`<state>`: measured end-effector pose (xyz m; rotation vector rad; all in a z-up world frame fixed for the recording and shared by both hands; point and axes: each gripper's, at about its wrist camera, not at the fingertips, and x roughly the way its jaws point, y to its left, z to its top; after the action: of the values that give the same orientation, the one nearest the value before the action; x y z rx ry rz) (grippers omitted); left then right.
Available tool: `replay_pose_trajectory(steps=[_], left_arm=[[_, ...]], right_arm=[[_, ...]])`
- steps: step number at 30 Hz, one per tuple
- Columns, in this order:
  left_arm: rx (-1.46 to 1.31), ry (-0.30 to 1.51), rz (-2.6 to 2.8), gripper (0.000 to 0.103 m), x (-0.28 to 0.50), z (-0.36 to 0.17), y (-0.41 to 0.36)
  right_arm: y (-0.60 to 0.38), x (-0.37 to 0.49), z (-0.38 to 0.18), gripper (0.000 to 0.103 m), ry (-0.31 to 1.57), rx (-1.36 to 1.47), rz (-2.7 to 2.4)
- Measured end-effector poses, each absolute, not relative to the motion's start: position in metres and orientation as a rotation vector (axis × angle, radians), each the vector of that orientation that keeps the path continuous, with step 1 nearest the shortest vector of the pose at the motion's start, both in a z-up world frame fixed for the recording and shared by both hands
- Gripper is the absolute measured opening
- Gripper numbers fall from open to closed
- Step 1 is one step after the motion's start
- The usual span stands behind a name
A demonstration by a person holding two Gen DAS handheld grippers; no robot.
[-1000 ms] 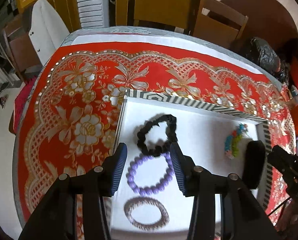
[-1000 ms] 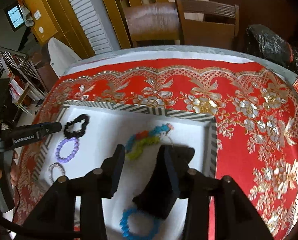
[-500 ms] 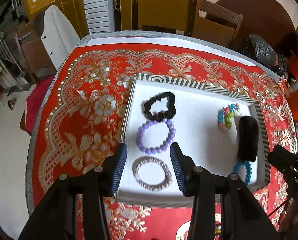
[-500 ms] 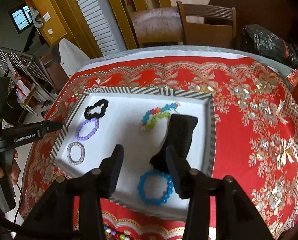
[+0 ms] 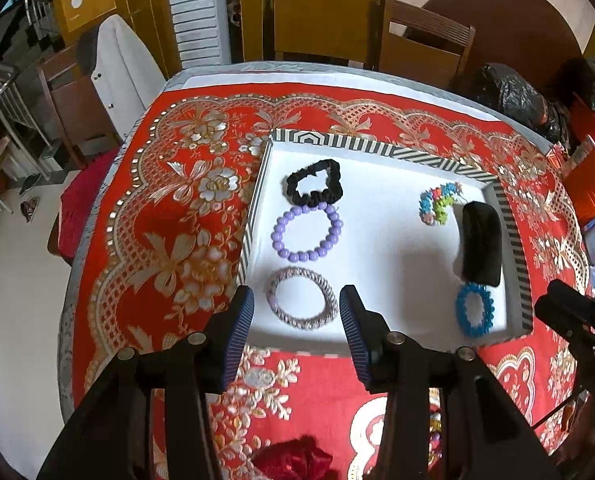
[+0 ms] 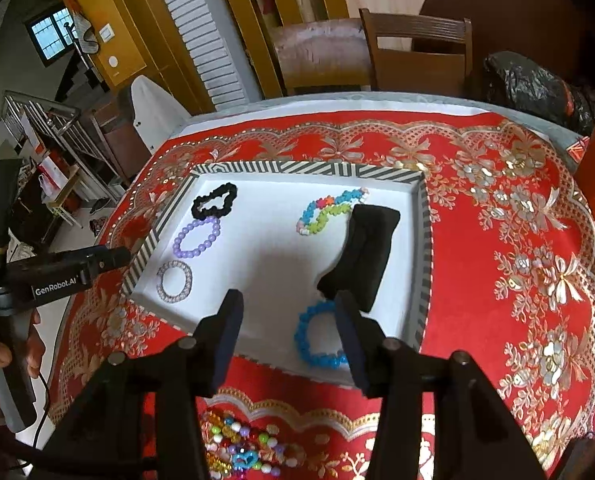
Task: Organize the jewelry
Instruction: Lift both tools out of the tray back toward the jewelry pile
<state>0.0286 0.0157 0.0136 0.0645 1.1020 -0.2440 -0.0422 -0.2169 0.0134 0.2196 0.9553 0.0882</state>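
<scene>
A round counter (image 5: 109,216) draped in a red cloth with gold flowers holds a shallow white tray with a black-and-white striped rim (image 5: 377,150). Down the tray's left side lie three rings in a column: a black fabric scrunchie (image 5: 315,182) farthest, a lilac bead bracelet (image 5: 306,233) touching it, and a silvery woven bracelet (image 5: 302,298) nearest. On the right side lie a multicoloured bead bracelet (image 5: 438,203), a black cushion-like pad (image 5: 481,243), and a bright blue bead bracelet (image 5: 474,310) at the pad's near end.

The left tool (image 5: 296,318) hovers over the tray's near-left edge, its jaws apart and empty. The right tool (image 6: 287,326) hangs above the near-right edge, jaws opening with nothing between them. A heap of loose colourful beads (image 6: 241,446) sits on the cloth at the near edge.
</scene>
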Motion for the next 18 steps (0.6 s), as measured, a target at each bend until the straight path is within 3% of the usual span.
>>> replay_pose_trajectory(steps=[18], left_arm=[[0.161,1.064,-0.286,0.03,-0.047,0.017,0.023]], right_arm=[[-0.209,-0.115,0.019,0.053,0.96,0.208,0.072]])
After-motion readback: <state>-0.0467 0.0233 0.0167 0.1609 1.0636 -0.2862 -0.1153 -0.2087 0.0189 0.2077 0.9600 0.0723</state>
